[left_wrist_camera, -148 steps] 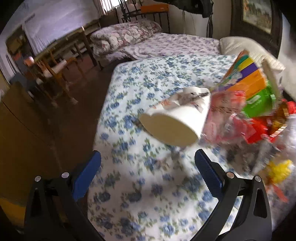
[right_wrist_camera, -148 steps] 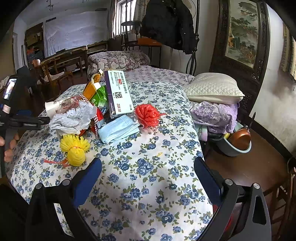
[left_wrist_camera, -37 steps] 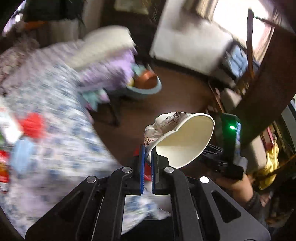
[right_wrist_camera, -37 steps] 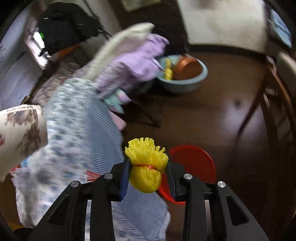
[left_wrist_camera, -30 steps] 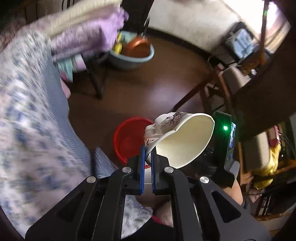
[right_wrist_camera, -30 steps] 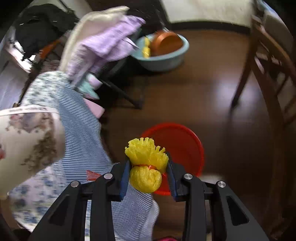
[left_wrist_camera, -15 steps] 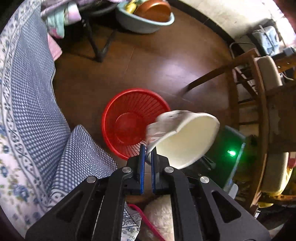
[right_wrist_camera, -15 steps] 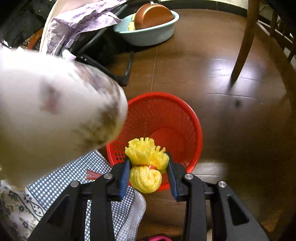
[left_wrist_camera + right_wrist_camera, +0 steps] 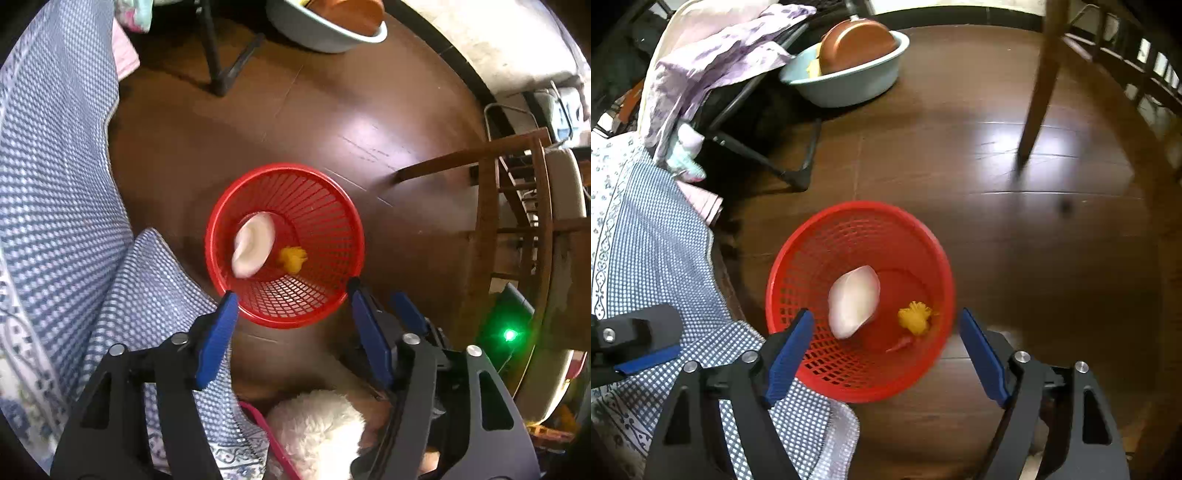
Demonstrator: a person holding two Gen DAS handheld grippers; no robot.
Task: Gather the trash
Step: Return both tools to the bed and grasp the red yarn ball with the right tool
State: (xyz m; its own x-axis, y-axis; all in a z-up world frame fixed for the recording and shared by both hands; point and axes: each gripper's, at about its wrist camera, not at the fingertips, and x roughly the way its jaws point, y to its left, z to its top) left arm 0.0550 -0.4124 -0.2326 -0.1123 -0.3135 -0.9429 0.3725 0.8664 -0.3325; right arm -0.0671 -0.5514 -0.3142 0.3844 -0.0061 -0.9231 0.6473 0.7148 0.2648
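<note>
Both grippers spread, empty: left gripper (image 9: 290, 308), right gripper (image 9: 886, 332) above red basket (image 9: 925, 236); paper cup (image 9: 853, 301), yellow pompom (image 9: 915, 318) inside. Lift clear before swinging away.

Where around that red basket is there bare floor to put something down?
Bare wood floor lies beyond the red basket, between it, the blue basin and the chair leg. The checkered cloth crowds its left side. Inside, the paper cup and yellow pom-pom leave the far half free.
</note>
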